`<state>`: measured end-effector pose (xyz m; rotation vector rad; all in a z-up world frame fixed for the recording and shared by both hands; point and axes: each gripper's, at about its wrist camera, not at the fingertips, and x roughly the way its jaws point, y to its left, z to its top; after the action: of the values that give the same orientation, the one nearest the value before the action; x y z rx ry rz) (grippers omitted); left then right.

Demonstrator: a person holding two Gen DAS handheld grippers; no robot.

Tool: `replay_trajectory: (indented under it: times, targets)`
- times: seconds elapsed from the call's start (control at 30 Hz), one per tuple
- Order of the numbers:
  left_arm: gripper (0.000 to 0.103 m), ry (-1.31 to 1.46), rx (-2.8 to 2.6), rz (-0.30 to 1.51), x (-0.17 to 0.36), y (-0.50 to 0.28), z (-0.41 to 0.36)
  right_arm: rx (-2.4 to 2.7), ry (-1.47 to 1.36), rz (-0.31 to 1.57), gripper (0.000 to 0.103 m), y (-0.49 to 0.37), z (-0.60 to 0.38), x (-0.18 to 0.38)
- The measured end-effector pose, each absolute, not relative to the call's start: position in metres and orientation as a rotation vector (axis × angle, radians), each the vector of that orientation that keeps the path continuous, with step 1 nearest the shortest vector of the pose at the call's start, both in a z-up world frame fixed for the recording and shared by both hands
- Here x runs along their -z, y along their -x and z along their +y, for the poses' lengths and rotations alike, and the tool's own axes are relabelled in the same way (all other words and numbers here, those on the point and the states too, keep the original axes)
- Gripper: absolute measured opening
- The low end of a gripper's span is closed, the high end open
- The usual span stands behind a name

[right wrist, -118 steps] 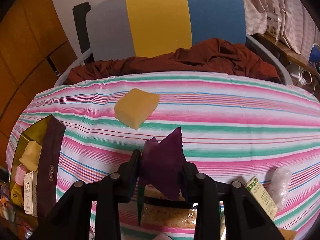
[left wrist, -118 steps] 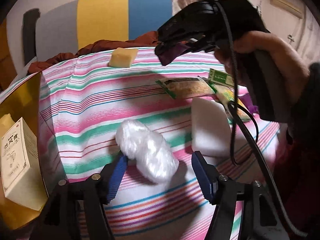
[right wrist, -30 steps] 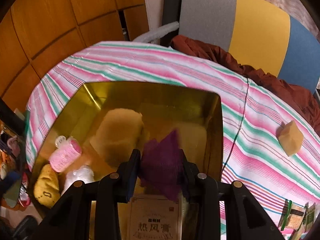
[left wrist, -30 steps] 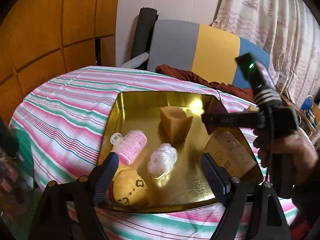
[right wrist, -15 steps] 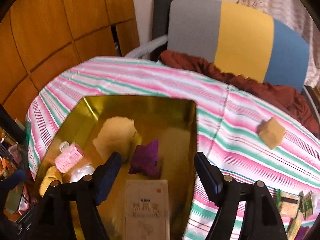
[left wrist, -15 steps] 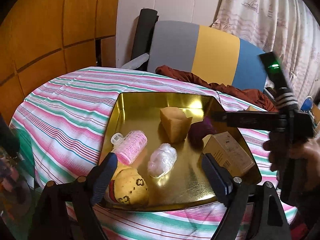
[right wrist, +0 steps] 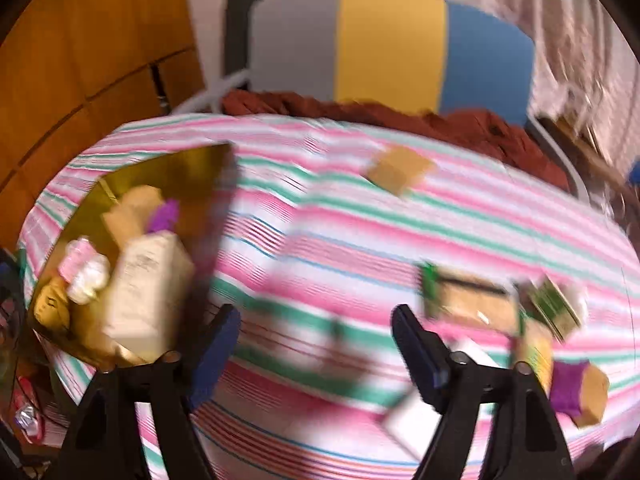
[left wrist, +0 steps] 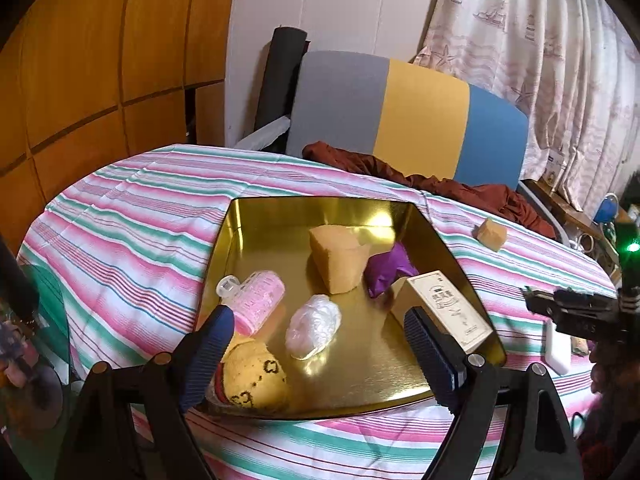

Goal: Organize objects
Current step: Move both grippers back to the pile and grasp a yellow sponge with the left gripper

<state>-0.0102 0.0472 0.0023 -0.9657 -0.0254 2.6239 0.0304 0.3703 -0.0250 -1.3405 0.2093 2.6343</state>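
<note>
The left gripper (left wrist: pixel 316 336) hovers over the near edge of the gold tray (left wrist: pixel 256 220), its blue-padded fingers (left wrist: pixel 208 344) spread wide and released, with nothing between them. Inside the tray, the purple pouch (left wrist: pixel 386 268) lies at about 2 o'clock from the tray's middle, touching the right side of the tan sponge wedge (left wrist: pixel 338 258) and just beyond the far end of the cream carton (left wrist: pixel 444 310), which leans along the tray's right rim. The pink roller (left wrist: pixel 258 300) sits toward 9 o'clock, the crumpled clear plastic wad (left wrist: pixel 314 326) near the middle front, and the yellow patterned pouch (left wrist: pixel 254 380) at 7 o'clock, partly behind the left finger. A small tan cube (left wrist: pixel 490 234) rests on the striped cloth (left wrist: pixel 120 232) of the bench, apart from the tray at 2 o'clock.

The right gripper (right wrist: pixel 316 344) is over bare striped cloth to the right of the tray; its view is motion-blurred. Its jaws have just been opening and now stand released and empty. At 3 o'clock from it lie green-edged packets (right wrist: pixel 468 300), a white block (right wrist: pixel 412 420) just beside its right finger, and a purple-and-tan item (right wrist: pixel 578 394) farther right. In the left view the right gripper shows as a black shape at the right edge, held by a hand (left wrist: pixel 612 376).
</note>
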Motion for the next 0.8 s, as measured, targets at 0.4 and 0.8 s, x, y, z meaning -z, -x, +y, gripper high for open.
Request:
replay_trajectory:
  times: [0.4,0.8]
  targets:
    - [0.091,0.949,-2.535,0.046,-0.023,0.013,0.096,-2.305,1.178,0.559,0.103,-0.090,0.512,0.032]
    - [0.093,0.907,-2.321,0.195,-0.043,0.030,0.221,-2.141,1.020,0.743,0.103,-0.121,0.552,0.028]
